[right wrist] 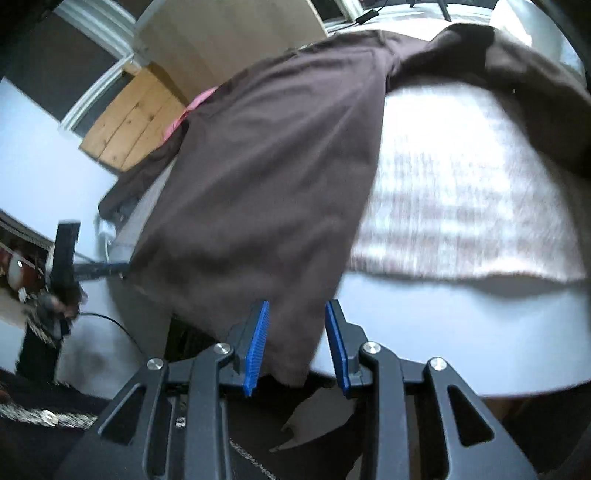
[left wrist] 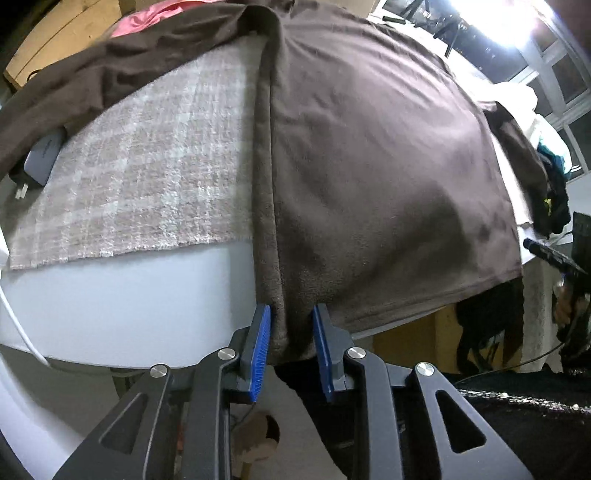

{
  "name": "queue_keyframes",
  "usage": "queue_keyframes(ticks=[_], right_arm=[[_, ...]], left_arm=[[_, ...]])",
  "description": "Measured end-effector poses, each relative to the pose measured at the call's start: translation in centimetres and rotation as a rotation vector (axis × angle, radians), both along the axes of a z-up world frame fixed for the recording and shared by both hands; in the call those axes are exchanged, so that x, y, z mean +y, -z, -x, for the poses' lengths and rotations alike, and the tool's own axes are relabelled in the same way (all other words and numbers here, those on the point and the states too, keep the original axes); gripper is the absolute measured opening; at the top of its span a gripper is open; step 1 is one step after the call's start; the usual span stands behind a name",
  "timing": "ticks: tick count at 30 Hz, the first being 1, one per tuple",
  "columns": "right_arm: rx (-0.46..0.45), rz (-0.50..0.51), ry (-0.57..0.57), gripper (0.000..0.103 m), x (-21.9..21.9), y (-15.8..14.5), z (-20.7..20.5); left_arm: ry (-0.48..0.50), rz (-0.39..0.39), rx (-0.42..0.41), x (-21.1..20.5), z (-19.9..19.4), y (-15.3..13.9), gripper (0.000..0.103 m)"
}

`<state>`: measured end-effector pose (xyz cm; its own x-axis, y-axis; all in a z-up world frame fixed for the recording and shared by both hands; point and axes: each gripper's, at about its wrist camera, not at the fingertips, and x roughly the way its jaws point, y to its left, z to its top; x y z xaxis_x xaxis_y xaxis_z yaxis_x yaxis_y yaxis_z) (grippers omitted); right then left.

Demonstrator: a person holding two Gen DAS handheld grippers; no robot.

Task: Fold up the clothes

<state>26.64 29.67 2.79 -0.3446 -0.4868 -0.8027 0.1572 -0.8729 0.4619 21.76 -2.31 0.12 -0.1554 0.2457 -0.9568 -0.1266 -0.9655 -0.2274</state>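
Note:
A dark brown garment [left wrist: 369, 147] lies spread over the table and hangs over its near edge; it also shows in the right wrist view [right wrist: 266, 166]. My left gripper [left wrist: 290, 332] is open, its blue pads either side of the garment's left bottom corner. My right gripper [right wrist: 297, 332] is open, its blue pads either side of the garment's right bottom corner. A sleeve [left wrist: 92, 74] trails off to the left in the left wrist view, and another sleeve [right wrist: 517, 74] runs right in the right wrist view.
A plaid grey-pink cloth [left wrist: 147, 166] covers the white table [left wrist: 129, 295]. A grey charger [left wrist: 42, 158] with a white cable sits at the left. A pink garment [left wrist: 147, 22] lies at the back. A heap of clothes [left wrist: 546, 166] sits at the right.

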Motion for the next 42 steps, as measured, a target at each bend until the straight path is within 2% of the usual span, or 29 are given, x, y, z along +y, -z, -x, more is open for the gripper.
queue_keyframes(ticks=[3,6,8,14,18,25,26,27,30,32,33,35,37,39,41,42], right_arm=[[0.012,-0.024,-0.064,0.031,-0.2,0.8,-1.3],[0.066,-0.064,-0.109,0.031,-0.4,0.8,-3.0],[0.119,-0.142,-0.145,0.031,-1.2,0.9,-3.8],[0.204,-0.238,-0.260,0.032,-3.3,1.4,-4.2],[0.278,-0.356,-0.280,0.032,-3.5,1.4,-4.5],[0.261,-0.296,-0.220,0.028,-4.1,1.5,-1.9],[0.262,-0.249,-0.217,0.021,-4.0,1.1,-1.4],[0.264,-0.201,-0.211,0.006,-3.9,0.7,-0.9],[0.295,-0.078,-0.148,0.006,-3.5,-1.4,1.6],[0.272,-0.034,-0.105,0.006,-3.4,-2.1,4.8],[0.238,-0.047,-0.104,0.008,-3.8,-1.8,6.2],[0.167,-0.152,-0.113,0.013,-4.7,-0.4,8.5],[0.132,-0.222,-0.116,0.013,-5.0,0.6,8.7],[0.120,-0.201,-0.102,0.014,-4.8,0.9,7.6],[0.110,-0.204,-0.036,0.018,-4.1,0.9,6.2],[0.103,-0.191,0.004,0.024,-3.7,0.9,5.5]], left_arm=[[-0.003,0.003,-0.008,0.3,0.1,0.2,0.022],[-0.012,-0.005,-0.019,0.5,0.4,0.5,0.023],[-0.019,-0.009,-0.028,0.4,0.6,0.8,0.024],[-0.019,-0.024,-0.042,0.4,1.3,1.2,0.016],[-0.013,-0.026,-0.043,0.0,1.5,0.9,0.012],[0.001,-0.021,-0.011,0.1,1.6,-1.0,0.006],[0.003,-0.023,-0.006,0.1,1.6,-1.3,0.006],[0.004,-0.022,-0.001,0.2,1.7,-1.5,0.006],[0.004,-0.014,0.007,0.0,2.1,-1.9,0.006],[-0.001,-0.011,-0.001,0.0,2.6,-1.4,0.005],[-0.004,-0.010,-0.005,0.0,2.9,-1.2,0.005],[-0.009,-0.008,-0.013,0.0,3.3,-0.8,0.005],[-0.007,-0.010,-0.013,0.2,3.2,-0.6,0.005],[-0.007,-0.012,-0.013,0.3,3.0,-0.5,0.005],[-0.011,-0.018,-0.016,0.2,3.1,-0.3,0.005],[-0.009,-0.019,-0.018,0.1,3.0,-0.3,0.005]])
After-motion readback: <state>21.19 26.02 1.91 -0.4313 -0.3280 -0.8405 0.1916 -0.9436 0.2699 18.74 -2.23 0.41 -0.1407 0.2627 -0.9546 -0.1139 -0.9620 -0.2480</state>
